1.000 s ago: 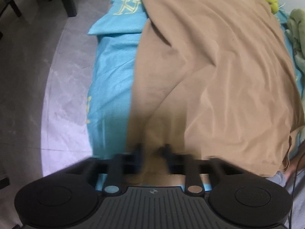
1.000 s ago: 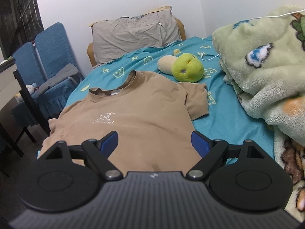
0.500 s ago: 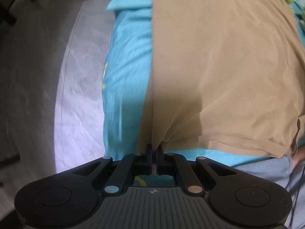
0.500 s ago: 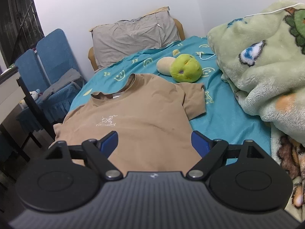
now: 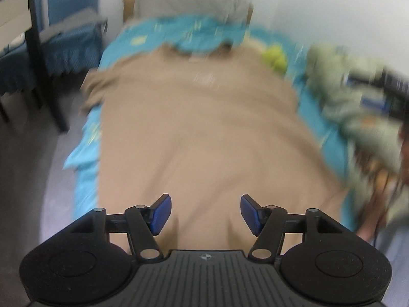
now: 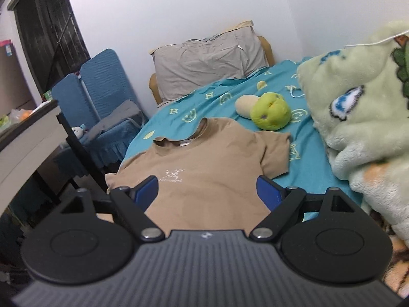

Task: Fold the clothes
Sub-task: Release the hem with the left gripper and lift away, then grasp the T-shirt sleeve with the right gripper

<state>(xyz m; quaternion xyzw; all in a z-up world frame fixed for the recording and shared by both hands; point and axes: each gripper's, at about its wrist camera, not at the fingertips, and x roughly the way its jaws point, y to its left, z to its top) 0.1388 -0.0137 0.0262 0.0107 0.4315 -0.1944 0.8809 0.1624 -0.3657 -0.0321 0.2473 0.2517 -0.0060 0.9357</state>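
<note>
A tan T-shirt (image 6: 209, 171) with a small white chest print lies spread face up on the teal bed sheet (image 6: 301, 174), collar toward the pillow. It also shows in the blurred left wrist view (image 5: 204, 133). My left gripper (image 5: 203, 213) is open and empty above the shirt's hem. My right gripper (image 6: 208, 192) is open and empty, held above the shirt's lower part.
A grey pillow (image 6: 204, 61) leans at the headboard. A green plush toy (image 6: 271, 113) lies beside the shirt's right sleeve. A pale green fleece blanket (image 6: 358, 117) is heaped on the right. Blue chairs (image 6: 102, 97) and a table (image 6: 28, 138) stand left of the bed.
My left gripper has let go of the shirt's hem and opened, and it has swung up to face along the bed. My right gripper has stayed open, shifting slightly.
</note>
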